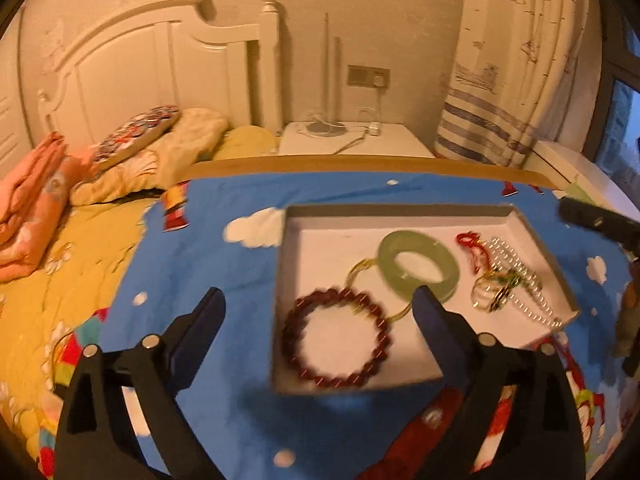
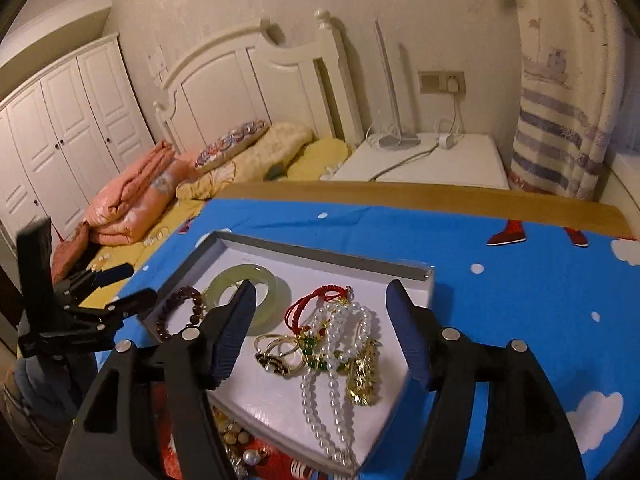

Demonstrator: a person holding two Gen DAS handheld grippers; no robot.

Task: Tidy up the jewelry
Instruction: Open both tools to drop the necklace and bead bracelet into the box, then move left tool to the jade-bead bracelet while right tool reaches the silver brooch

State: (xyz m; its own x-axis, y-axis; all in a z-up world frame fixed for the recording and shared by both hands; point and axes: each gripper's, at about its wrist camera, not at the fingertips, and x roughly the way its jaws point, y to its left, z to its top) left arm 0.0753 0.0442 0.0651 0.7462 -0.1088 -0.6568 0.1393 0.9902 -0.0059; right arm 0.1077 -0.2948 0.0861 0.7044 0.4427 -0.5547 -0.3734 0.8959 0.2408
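On the left, the left hand-held gripper hovers over the near-left part of a shallow white tray, its jaws spread wide and holding nothing. The tray lies on a desk covered by a blue cartoon cloth with white clouds. Between the left gripper's fingers, in the tray's near-left corner, lies a dark red bead bracelet. Just beyond it a thin gold bangle lies partly under a pale green jade bangle, which sits near the tray's middle. Farther right in the tray is a tangle: a red cord, a pearl necklace trailing toward the near edge, gold rings with green stones, and a gold pendant beside the pearls. The right hand-held gripper hangs over this tangle with jaws wide apart, gripping nothing. Below the tray's near edge in the right wrist view, more beads and pearls lie on the cloth. Behind the desk stand a bed with pillows and a white nightstand.
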